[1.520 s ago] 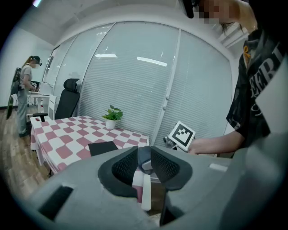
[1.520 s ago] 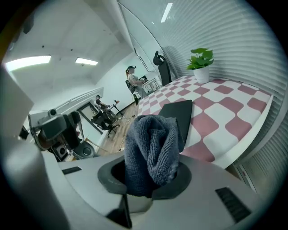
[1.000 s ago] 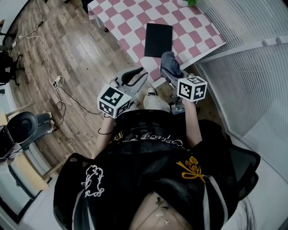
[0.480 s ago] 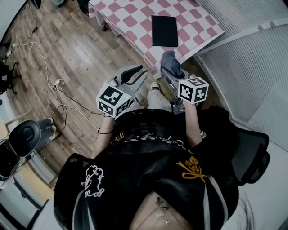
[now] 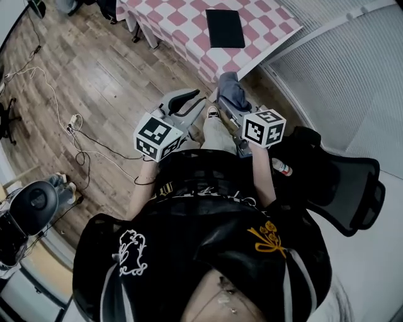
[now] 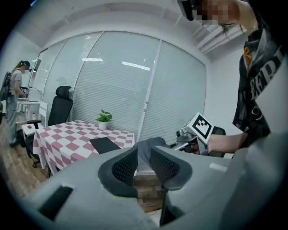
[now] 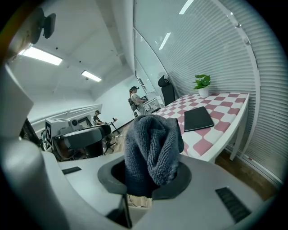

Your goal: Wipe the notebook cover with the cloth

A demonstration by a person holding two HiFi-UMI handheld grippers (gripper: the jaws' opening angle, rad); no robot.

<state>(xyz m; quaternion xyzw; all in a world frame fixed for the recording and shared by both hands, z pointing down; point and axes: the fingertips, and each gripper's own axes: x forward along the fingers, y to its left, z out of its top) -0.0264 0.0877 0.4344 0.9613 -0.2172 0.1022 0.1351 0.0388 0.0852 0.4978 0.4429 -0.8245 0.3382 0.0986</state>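
The black notebook lies flat on the pink-and-white checkered table at the top of the head view, well beyond both grippers. My right gripper is shut on a bunched grey-blue cloth, held in the air short of the table's near edge. In the right gripper view the cloth fills the jaws, and the notebook lies ahead to the right. My left gripper hovers beside it over the wooden floor. Its jaws stand a narrow gap apart with nothing between them.
A potted plant stands at the table's far end. A black office chair is close at my right, by the blinds. Cables trail over the wooden floor at left. Another chair and a person are beyond the table.
The table and notebook have slid up and away in the head view, and the black chair has come into sight at right. Both grippers keep their pose; the cloth stays held.
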